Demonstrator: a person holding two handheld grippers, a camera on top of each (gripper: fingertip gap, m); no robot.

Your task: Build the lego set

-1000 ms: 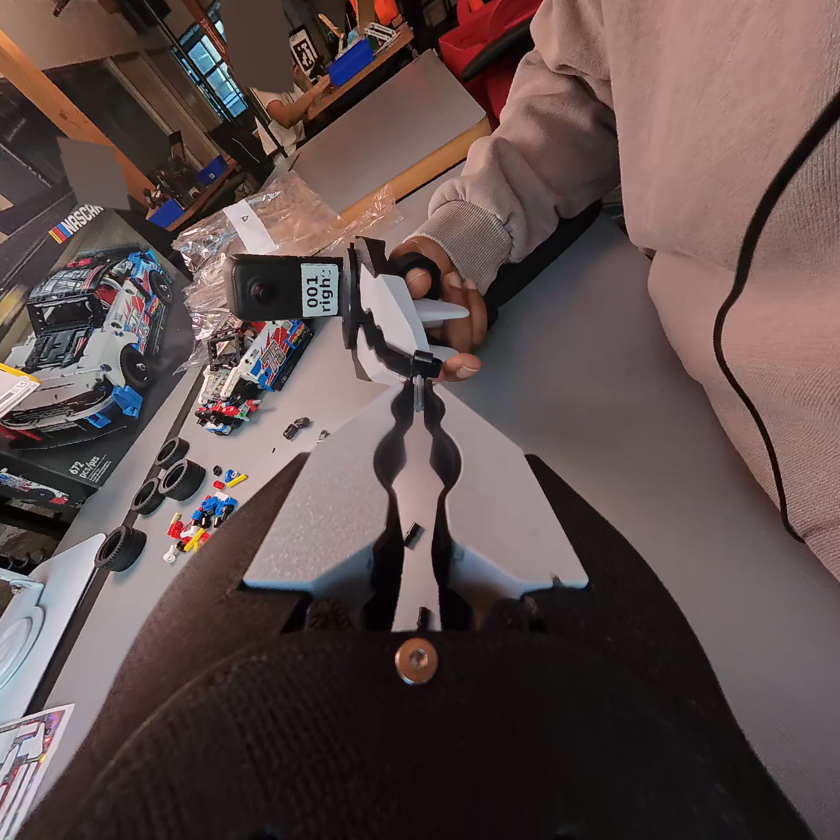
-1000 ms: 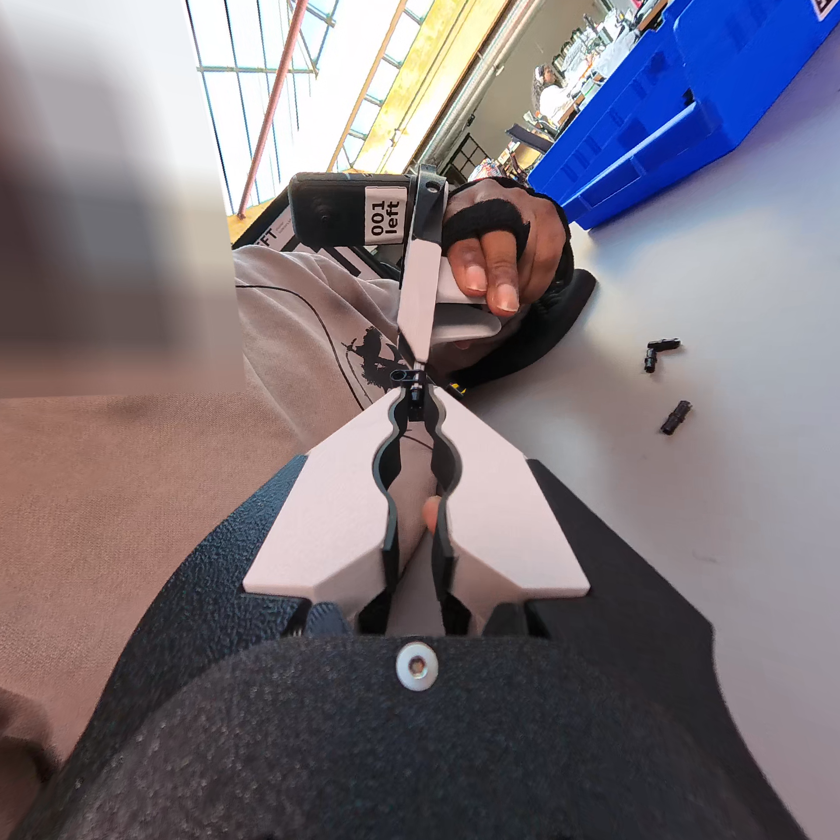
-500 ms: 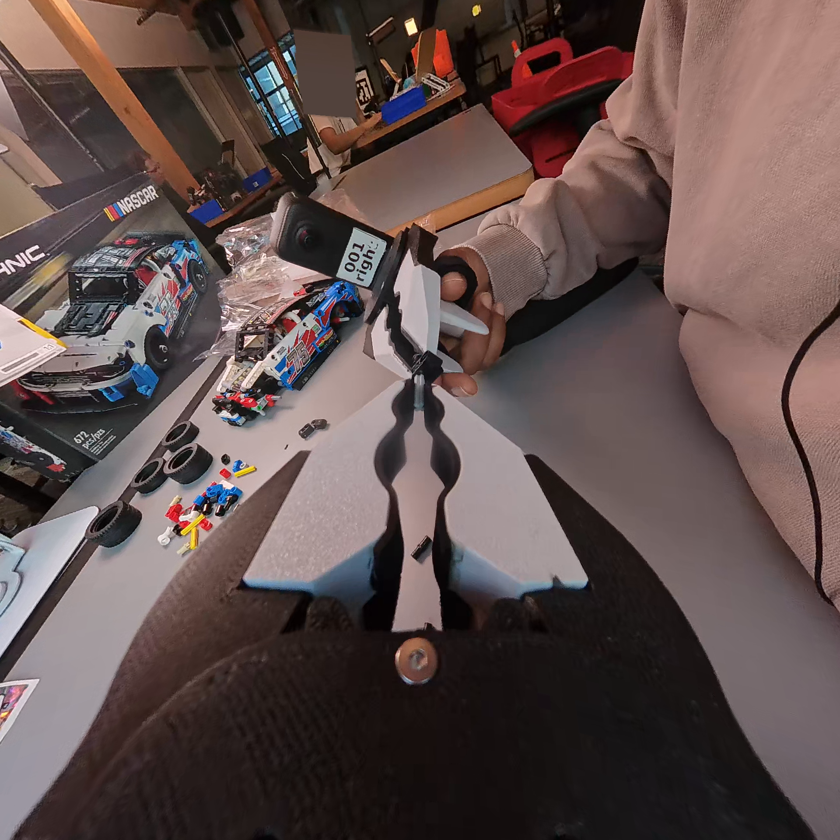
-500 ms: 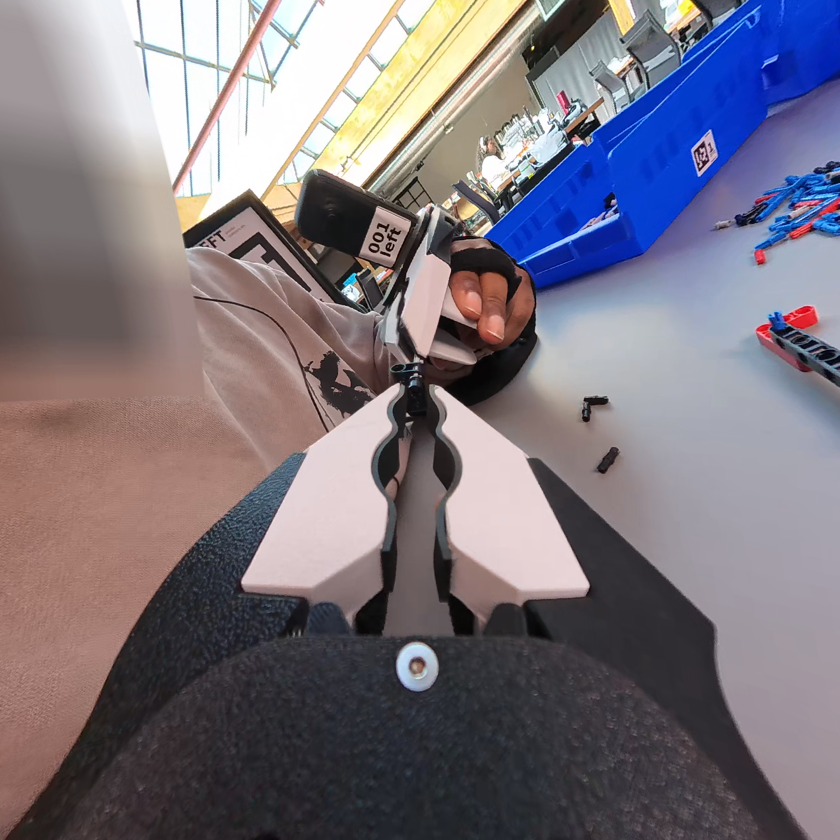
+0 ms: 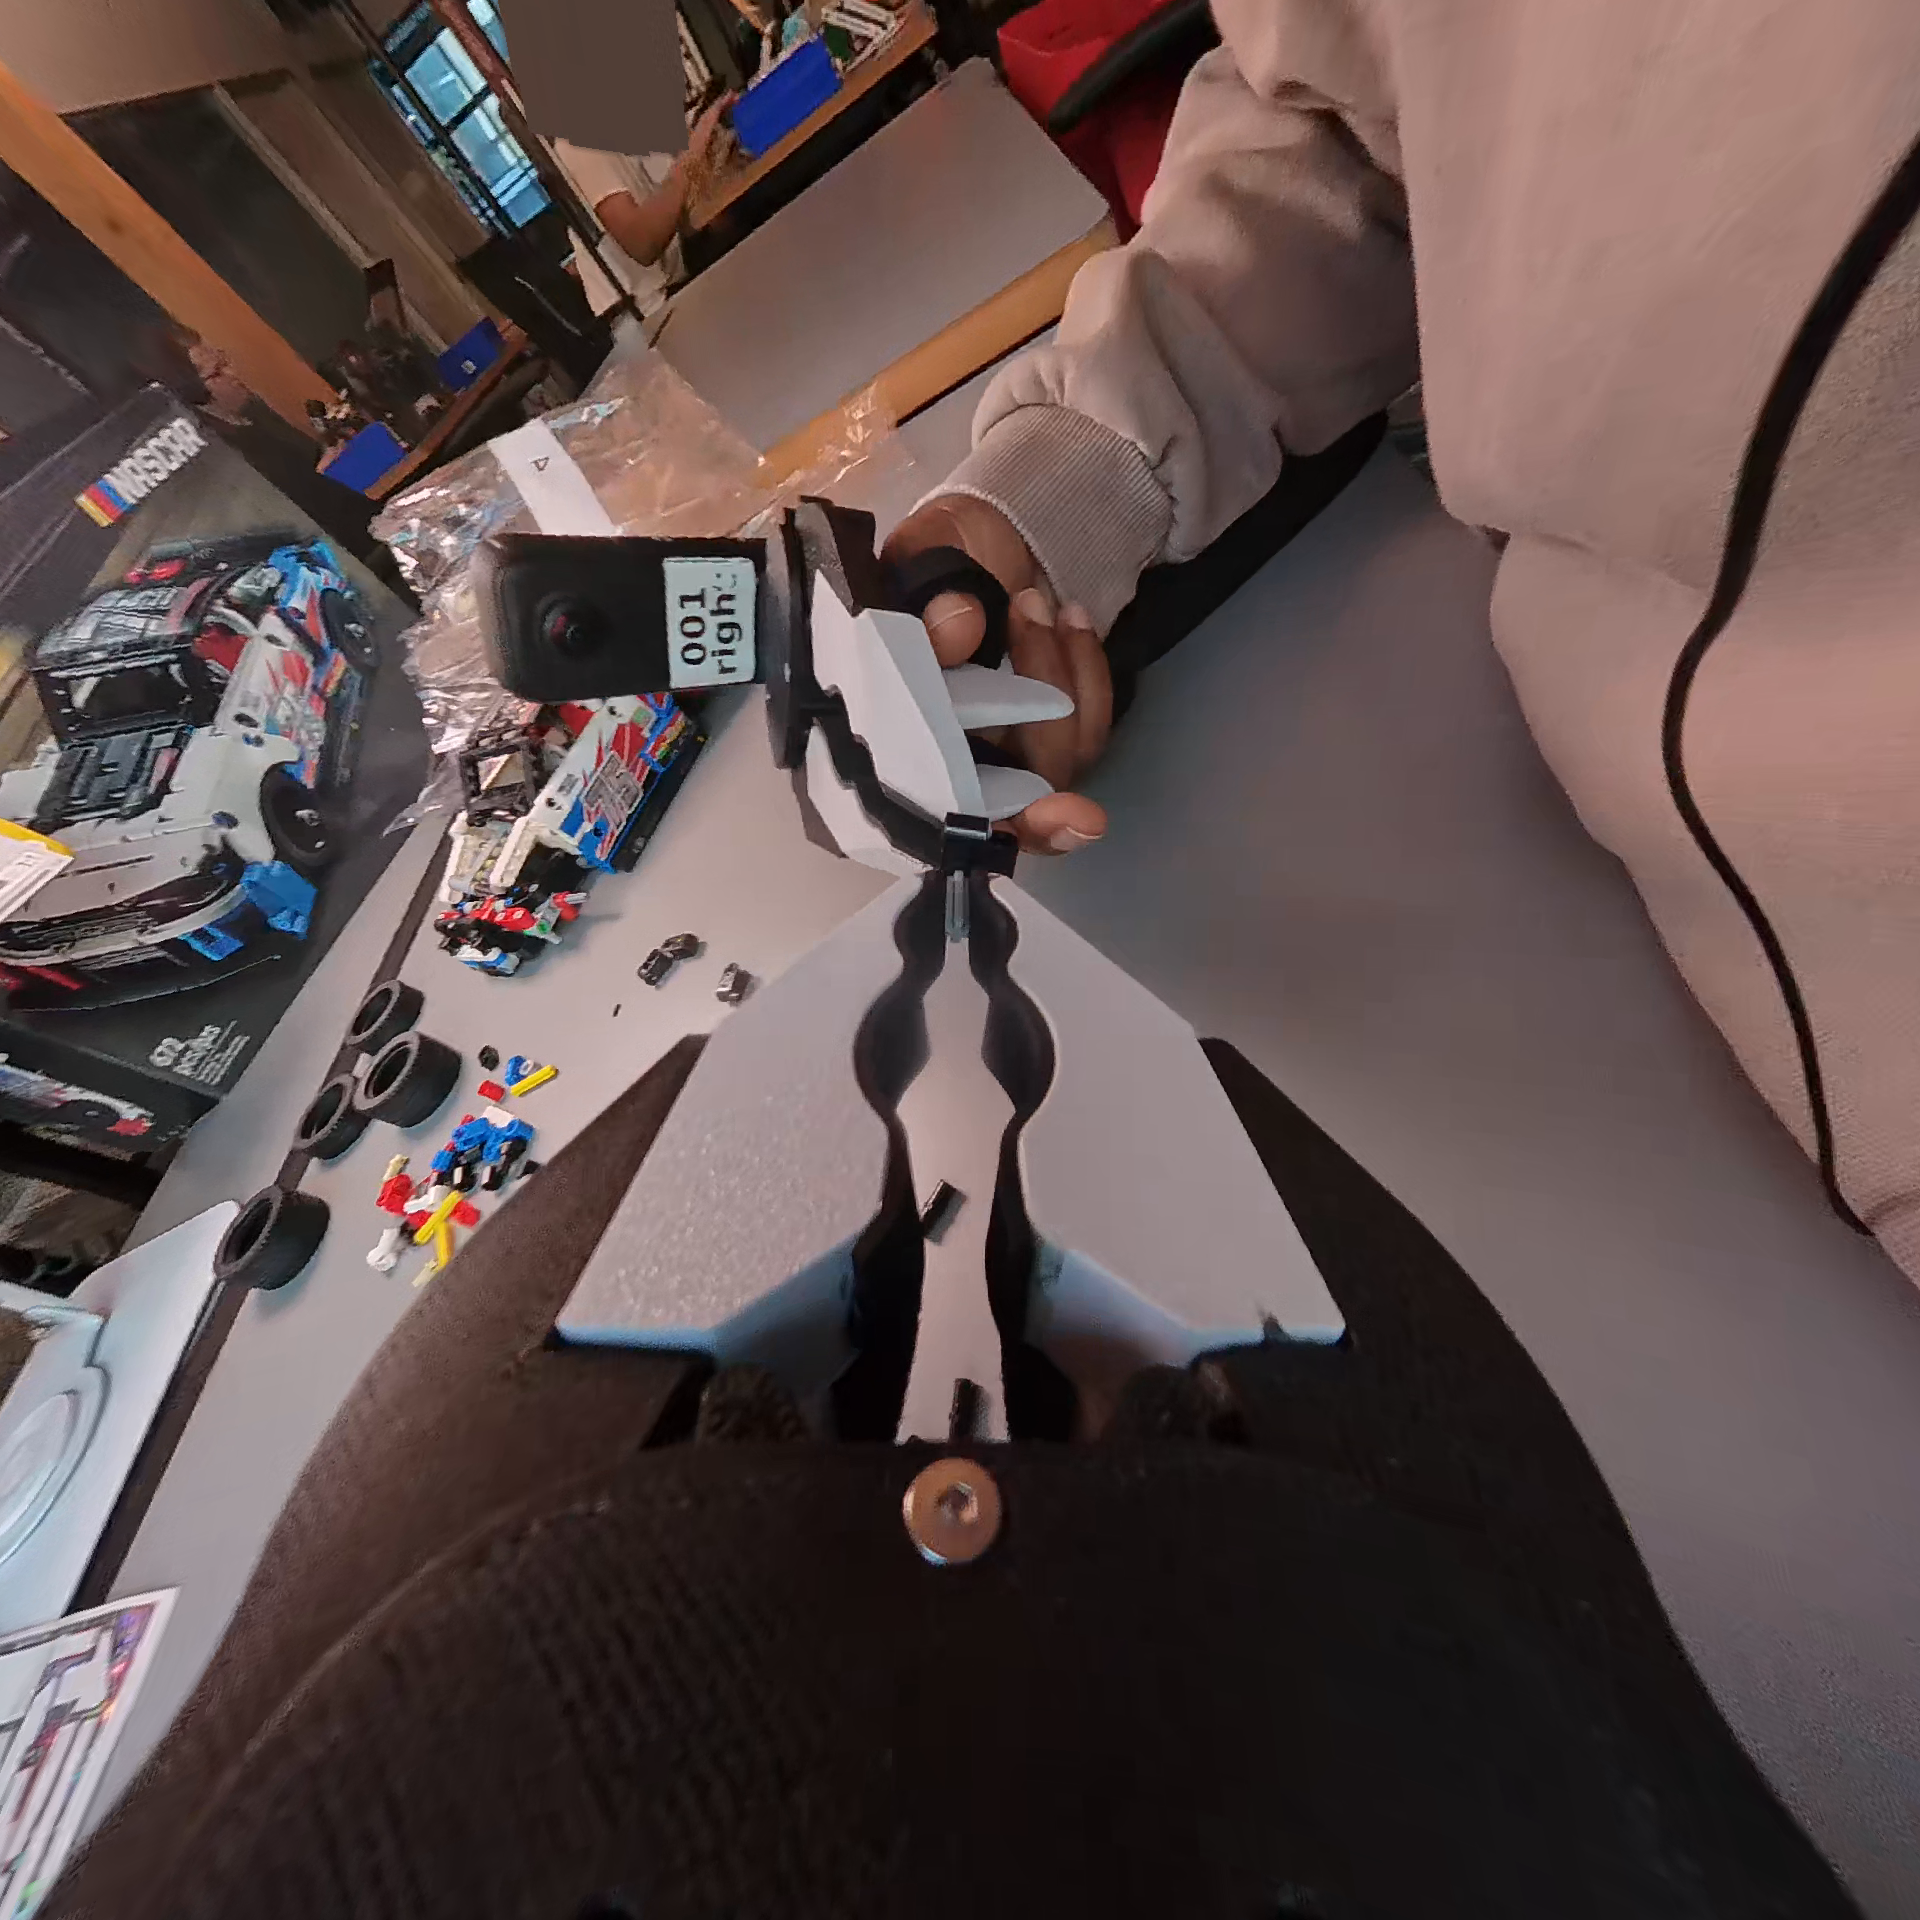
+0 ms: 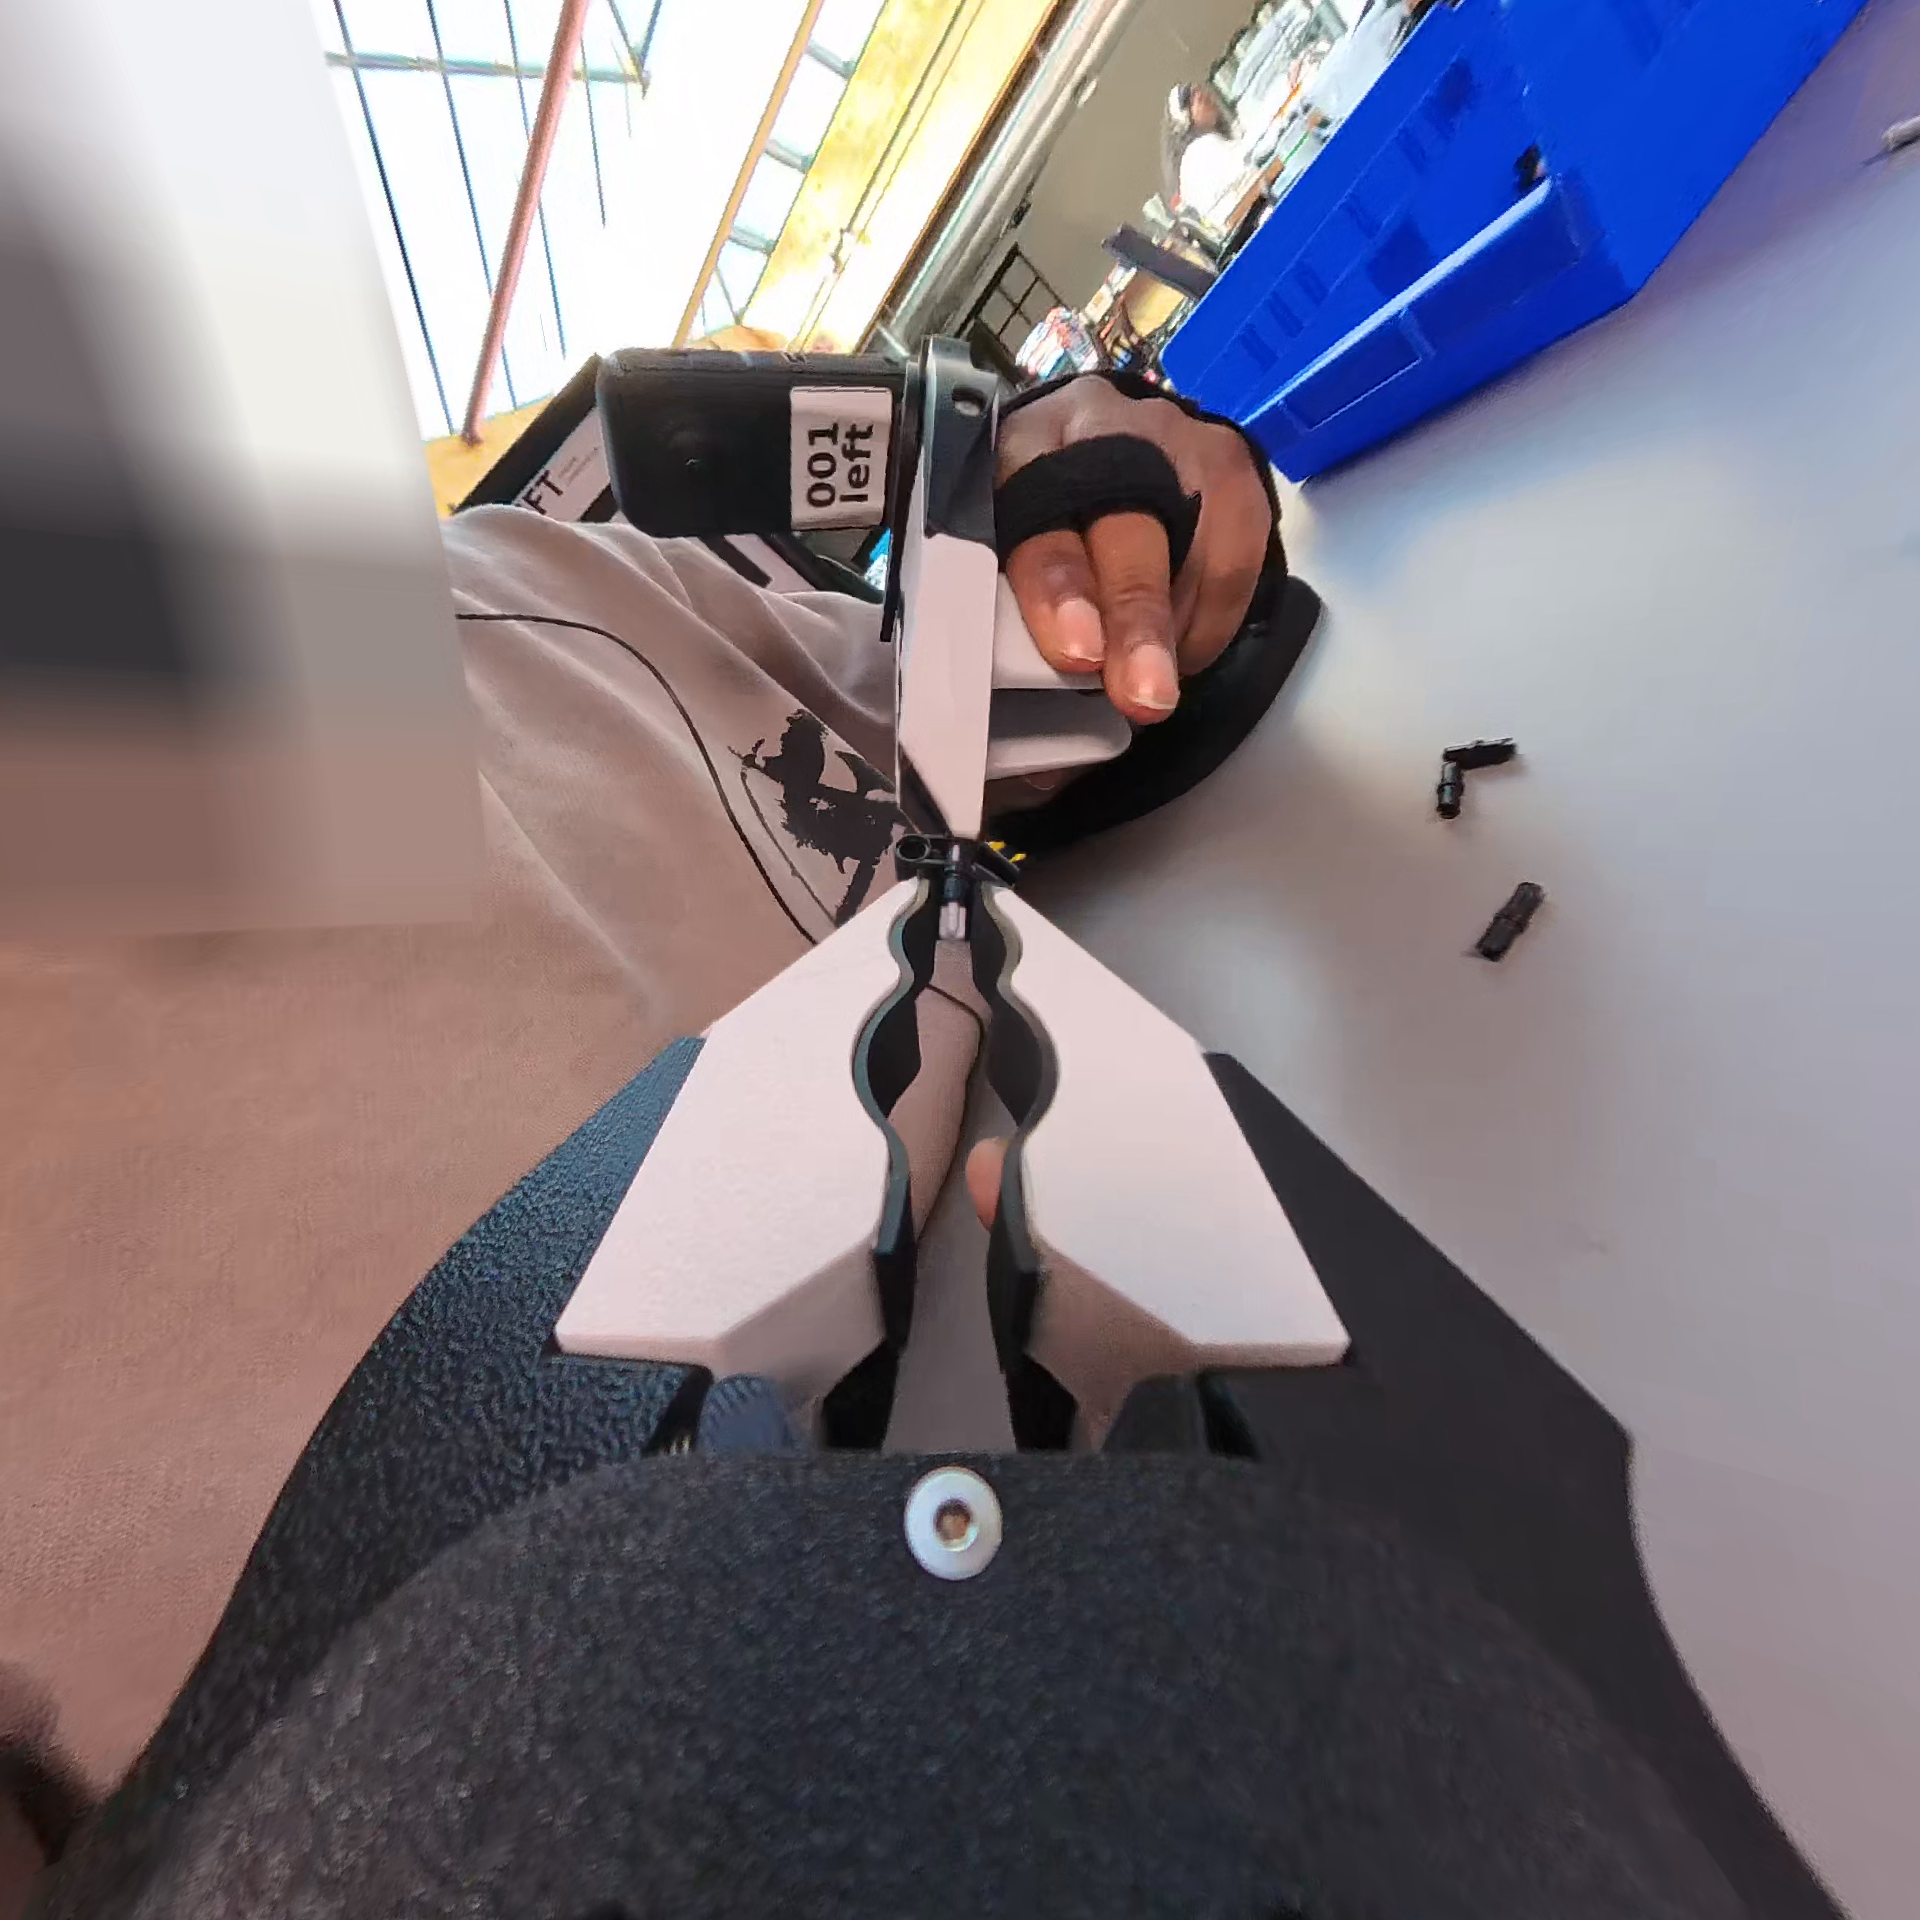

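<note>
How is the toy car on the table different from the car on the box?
The toy car is real bricks, part-built, with no wheels visible; four tyres lie loose nearby. The car on the box is a picture, finished, wheels on. Both are white, blue and red.

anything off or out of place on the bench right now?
Nothing damaged. Both grippers, left and right, meet tip to tip on a small pin-and-connector piece. Only loose bits: two black pins lie scattered on the table, apart from the sorted pile.
</note>
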